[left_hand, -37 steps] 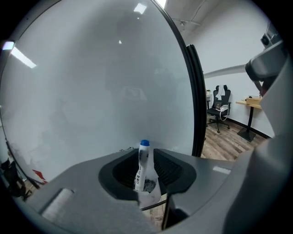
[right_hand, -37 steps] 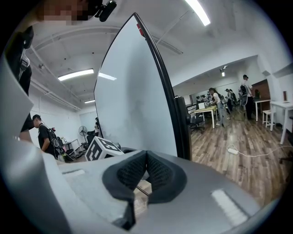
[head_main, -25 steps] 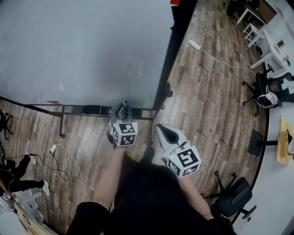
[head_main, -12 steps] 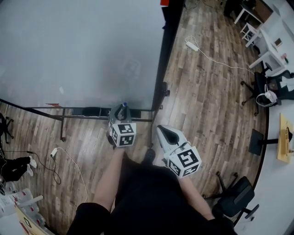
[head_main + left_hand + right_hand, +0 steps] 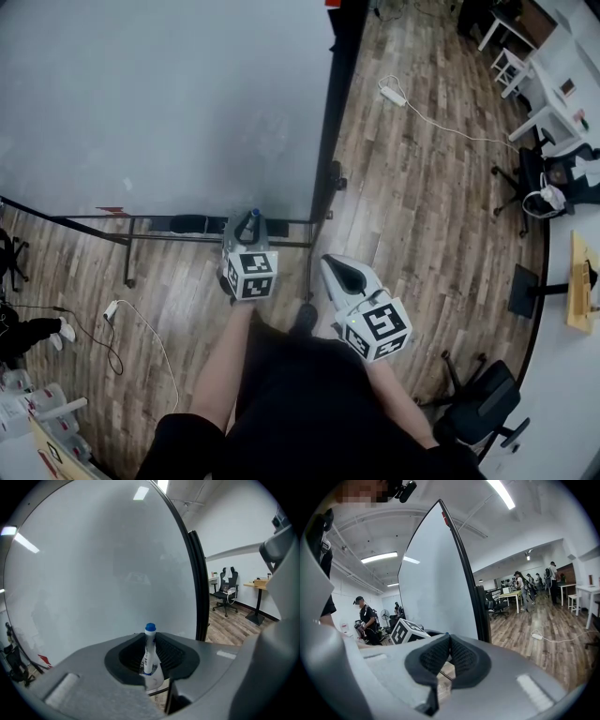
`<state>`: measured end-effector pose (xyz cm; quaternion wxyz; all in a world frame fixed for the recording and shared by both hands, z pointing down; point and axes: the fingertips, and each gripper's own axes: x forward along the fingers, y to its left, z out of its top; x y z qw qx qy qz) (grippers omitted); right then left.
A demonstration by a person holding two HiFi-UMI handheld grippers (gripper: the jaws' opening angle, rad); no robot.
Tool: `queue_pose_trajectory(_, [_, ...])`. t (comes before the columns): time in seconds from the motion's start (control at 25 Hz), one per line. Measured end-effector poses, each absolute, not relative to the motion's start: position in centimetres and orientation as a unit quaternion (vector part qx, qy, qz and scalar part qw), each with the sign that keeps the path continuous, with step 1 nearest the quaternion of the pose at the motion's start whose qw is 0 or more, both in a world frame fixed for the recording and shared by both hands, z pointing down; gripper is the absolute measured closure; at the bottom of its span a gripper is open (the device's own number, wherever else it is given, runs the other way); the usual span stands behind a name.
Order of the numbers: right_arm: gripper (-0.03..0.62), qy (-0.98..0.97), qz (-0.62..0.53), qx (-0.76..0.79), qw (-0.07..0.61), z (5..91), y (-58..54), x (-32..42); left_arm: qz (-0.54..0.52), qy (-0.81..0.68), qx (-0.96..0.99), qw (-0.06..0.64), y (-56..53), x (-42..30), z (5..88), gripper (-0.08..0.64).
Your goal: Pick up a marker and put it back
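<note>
The lower end of the marker is sunk between the dark pads of the left hand-held gripper, so only its white barrel and blue cap show. In the head view the marker is little more than a blue dot at the tip of the left hand-held gripper. Both hands are hidden behind the marker cubes, and the person's dark clothing covers the bottom of that view. A dark oblong thing lies on the rail below the whiteboard; what it is cannot be made out.

The left forearm reaches forward, with its hand-held gripper near the board's lower edge. Its jaws are clamped on the marker, which stands upright, cap uppermost, in front of the whiteboard. The right hand-held gripper is held closer to the body, just right of the left one and apart from it. In its own view, the right hand-held gripper has its pads pressed together with nothing between them.

The whiteboard's black frame runs along its right edge. Beyond it, a power strip and its cord lie on the wooden floor. An office chair stands at lower right, and a white table is cut off at the right edge. In the right gripper view a person in dark clothes stands at the left, and more people stand far back on the right.
</note>
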<state>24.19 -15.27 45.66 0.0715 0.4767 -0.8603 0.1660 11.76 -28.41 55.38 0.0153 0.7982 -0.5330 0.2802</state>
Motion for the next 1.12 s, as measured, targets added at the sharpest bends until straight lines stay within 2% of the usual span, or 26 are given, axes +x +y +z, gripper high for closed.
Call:
queue_pose_trajectory(0.44, [0.589,-0.858,0.183,0.475,0.063,46.4,-15.5,24.0,0.21,-0.547,0.81,-0.002,-27.1,10.6,49.2,0.48])
queue_pose_trajectory(0.6, [0.589,-0.86,0.191,0.471,0.058,46.7,-15.8,23.1,0.159,-0.55,0.82,0.018,-26.5,9.5,46.4,0.48])
queue_pose_trajectory(0.92, [0.589,-0.861,0.198,0.466,0.056,46.6,-16.3,19.1,0.064,-0.539,0.839,0.036,-25.0,5.9,40.6,0.48])
queue_pose_trajectory(1.12, [0.589,-0.853,0.196,0.48,0.056,46.1,-15.2,15.6,0.046,-0.521,0.851,0.045,-23.5,2.4,39.8,0.48])
